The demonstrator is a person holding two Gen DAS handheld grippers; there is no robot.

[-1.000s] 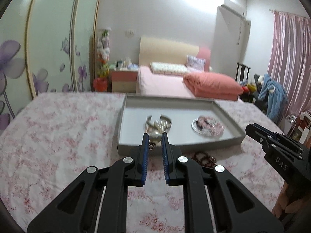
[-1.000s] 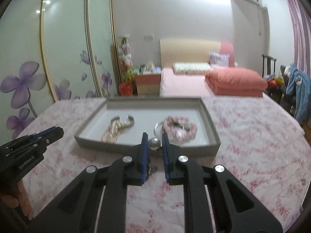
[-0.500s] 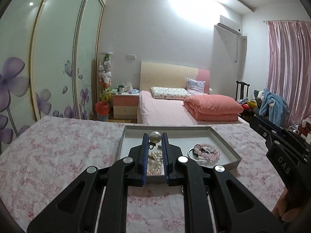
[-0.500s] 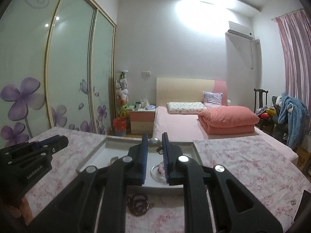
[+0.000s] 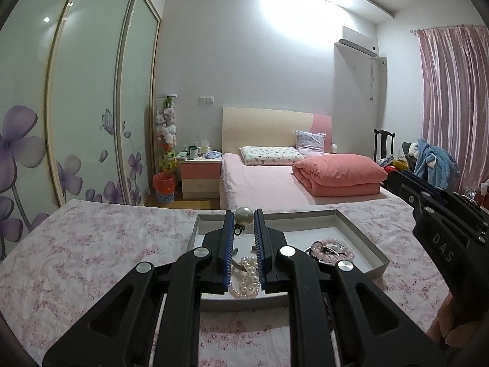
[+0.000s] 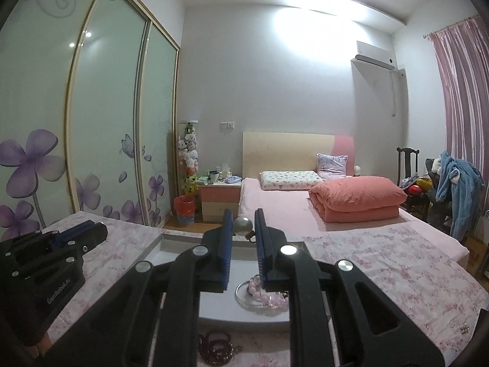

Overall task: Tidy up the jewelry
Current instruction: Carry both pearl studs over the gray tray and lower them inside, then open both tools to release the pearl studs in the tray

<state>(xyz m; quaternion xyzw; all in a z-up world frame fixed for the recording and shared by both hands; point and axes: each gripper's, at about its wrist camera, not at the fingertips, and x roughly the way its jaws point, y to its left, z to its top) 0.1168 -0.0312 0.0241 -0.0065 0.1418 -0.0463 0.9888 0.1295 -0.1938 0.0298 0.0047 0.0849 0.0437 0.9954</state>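
My left gripper is shut on a pearl earring, held at its fingertips above the grey tray. My right gripper is shut on a second pearl earring, also above the tray. In the tray lie a white pearl bracelet and a pink bead bracelet on a clear round dish; the pink bracelet also shows in the right wrist view. A dark bead bracelet lies on the floral cloth in front of the tray.
The tray sits on a table with a pink floral cloth. Behind stand a bed with a folded pink quilt, a nightstand and sliding wardrobe doors. A small sparkly item lies on the cloth at the far right.
Both grippers have lifted and tilted up, each with its pearl earring, from table level near the tray's front edge. The tray now sits lower in both views.
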